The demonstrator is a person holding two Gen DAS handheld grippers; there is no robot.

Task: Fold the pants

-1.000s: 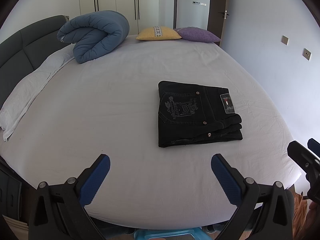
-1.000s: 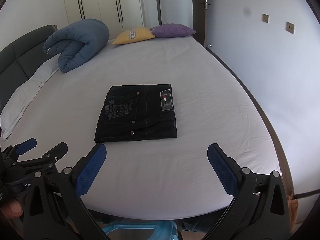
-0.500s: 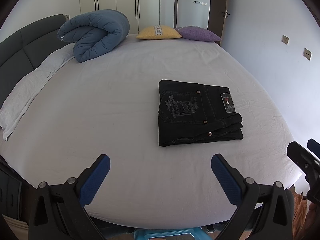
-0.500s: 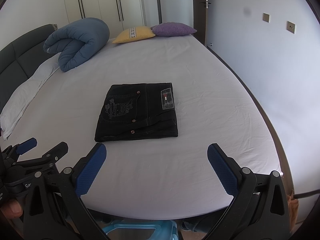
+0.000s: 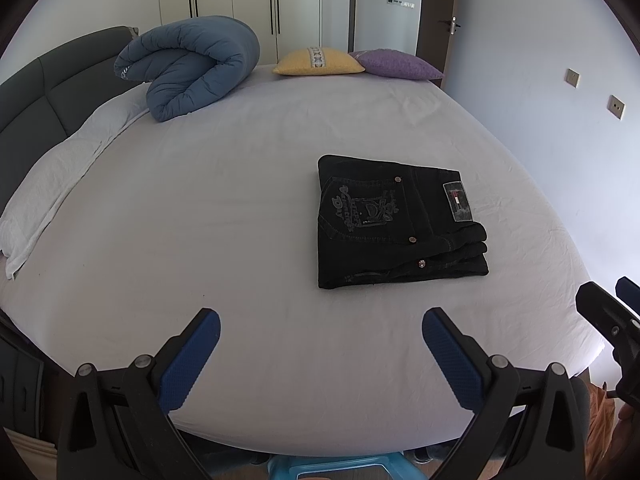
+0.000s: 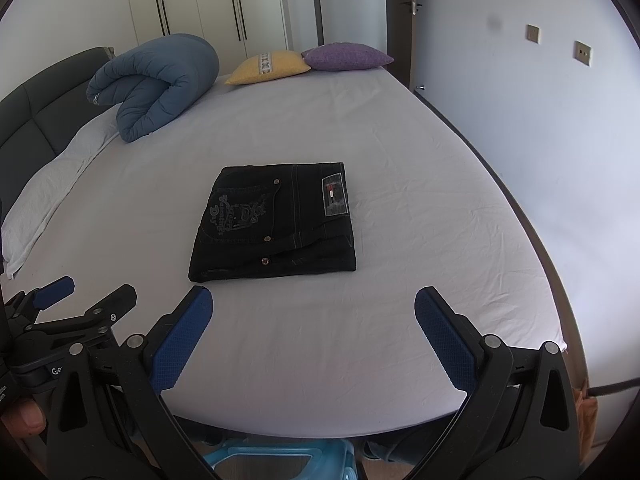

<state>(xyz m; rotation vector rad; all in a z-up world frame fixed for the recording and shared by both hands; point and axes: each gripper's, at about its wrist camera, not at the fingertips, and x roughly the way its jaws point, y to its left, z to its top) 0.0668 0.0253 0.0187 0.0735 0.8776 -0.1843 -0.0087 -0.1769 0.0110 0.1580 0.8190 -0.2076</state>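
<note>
Black denim pants (image 5: 396, 224) (image 6: 276, 224) lie folded into a compact rectangle on the white bed sheet (image 5: 220, 208) (image 6: 420, 208), pocket embroidery and a brand label facing up. My left gripper (image 5: 320, 344) hovers open over the near edge of the bed, well short of the pants and to their left. Equally wide open, my right gripper (image 6: 314, 330) hangs just in front of the pants' near edge. Neither holds anything. The right gripper's tip (image 5: 608, 320) shows at the left wrist view's right edge; the left gripper (image 6: 76, 312) shows at the right wrist view's left edge.
A rolled blue duvet (image 5: 188, 72) (image 6: 156, 84) lies at the far left by the grey headboard (image 5: 44, 96). A yellow pillow (image 5: 316, 60) and a purple pillow (image 5: 396, 65) sit at the far end. A wall (image 6: 540, 120) runs close along the bed's right side. A blue plastic stool (image 6: 276, 460) stands below.
</note>
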